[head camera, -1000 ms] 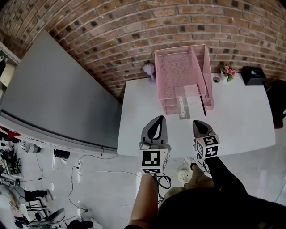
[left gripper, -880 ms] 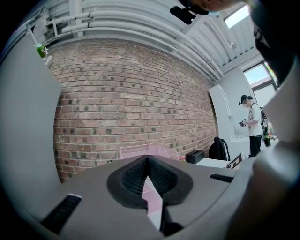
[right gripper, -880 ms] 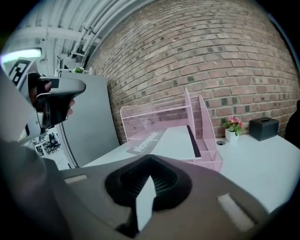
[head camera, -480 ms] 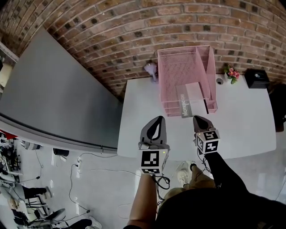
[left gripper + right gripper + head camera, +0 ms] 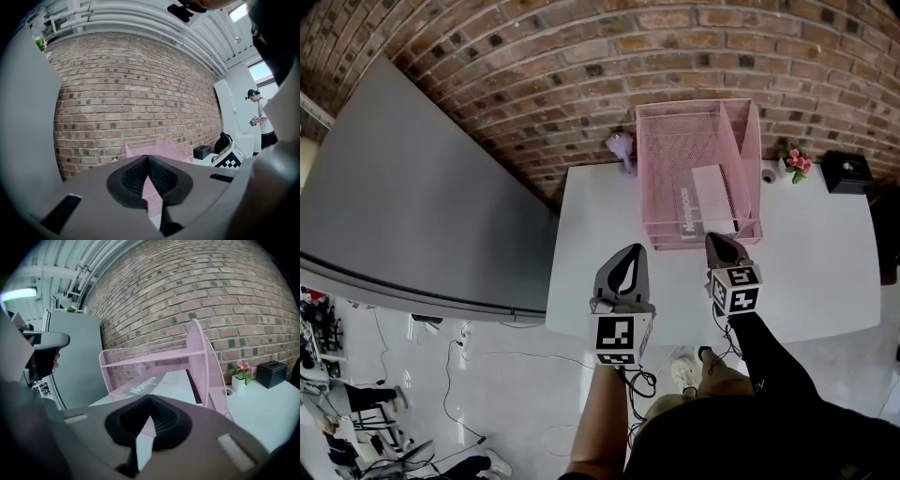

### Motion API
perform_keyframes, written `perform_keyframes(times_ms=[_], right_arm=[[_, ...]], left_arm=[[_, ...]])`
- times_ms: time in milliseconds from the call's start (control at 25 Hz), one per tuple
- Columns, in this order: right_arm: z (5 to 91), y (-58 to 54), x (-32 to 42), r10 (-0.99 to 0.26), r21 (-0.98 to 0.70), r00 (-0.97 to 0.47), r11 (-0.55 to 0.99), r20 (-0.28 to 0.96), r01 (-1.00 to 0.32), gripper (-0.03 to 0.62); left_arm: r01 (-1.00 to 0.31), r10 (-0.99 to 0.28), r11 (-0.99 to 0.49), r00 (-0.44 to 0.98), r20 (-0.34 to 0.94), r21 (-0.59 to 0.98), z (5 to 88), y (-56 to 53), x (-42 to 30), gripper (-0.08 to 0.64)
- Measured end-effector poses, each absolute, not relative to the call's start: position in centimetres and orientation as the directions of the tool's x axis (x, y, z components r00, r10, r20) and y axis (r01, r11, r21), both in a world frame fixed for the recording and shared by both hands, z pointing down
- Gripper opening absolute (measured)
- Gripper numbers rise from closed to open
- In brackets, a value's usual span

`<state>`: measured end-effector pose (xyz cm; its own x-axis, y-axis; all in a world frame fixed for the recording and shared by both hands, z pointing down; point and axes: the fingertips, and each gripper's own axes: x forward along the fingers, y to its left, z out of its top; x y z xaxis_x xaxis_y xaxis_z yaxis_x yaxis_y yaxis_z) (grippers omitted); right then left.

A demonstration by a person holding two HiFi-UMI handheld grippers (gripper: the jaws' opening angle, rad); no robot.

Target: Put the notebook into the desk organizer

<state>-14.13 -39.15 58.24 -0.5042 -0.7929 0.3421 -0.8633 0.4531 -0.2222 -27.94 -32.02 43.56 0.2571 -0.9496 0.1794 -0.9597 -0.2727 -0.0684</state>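
The pink mesh desk organizer (image 5: 694,141) stands at the back of the white table (image 5: 600,244), against the brick wall. The notebook (image 5: 712,197), white with a grey printed spine, lies flat in the organizer's tray. My right gripper (image 5: 712,237) is shut and empty, its tip just at the organizer's front edge near the notebook's end. In the right gripper view the notebook (image 5: 164,380) lies in the organizer (image 5: 154,357) straight past the shut right gripper (image 5: 150,399). My left gripper (image 5: 636,247) hovers over the table's front left, shut on nothing. The left gripper view shows the organizer (image 5: 157,147) beyond the left gripper (image 5: 147,158).
A small pot of pink flowers (image 5: 796,161), a black box (image 5: 847,172) and a small round white object (image 5: 769,174) sit right of the organizer. A purple figurine (image 5: 623,145) stands to its left. A large grey panel (image 5: 422,187) runs along the left. A person (image 5: 259,112) stands far right.
The notebook, which stuck out over the organizer's front edge, now lies further inside the tray. The right gripper moved forward toward the organizer. The left gripper stayed put.
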Motion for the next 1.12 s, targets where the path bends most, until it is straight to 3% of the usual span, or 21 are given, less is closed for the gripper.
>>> perform_keyframes(times_ms=[600,1120], right_arm=[[58.1,-42.4,-14.5,-0.802,-0.238,-0.490,0.430,0.343,-0.871,0.000],[54.4,-37.8,-12.7,-0.833,-0.203,-0.483,0.441,0.270,-0.874,0.000]], left_arm=[[-0.966,-0.950,-0.251,0.233,0.207,-0.067,44.4,-33.2,-28.6,0.009],[-0.963,-0.957,-0.255,0.240,0.162,-0.084,42.3,-30.3,-27.6,0.009]])
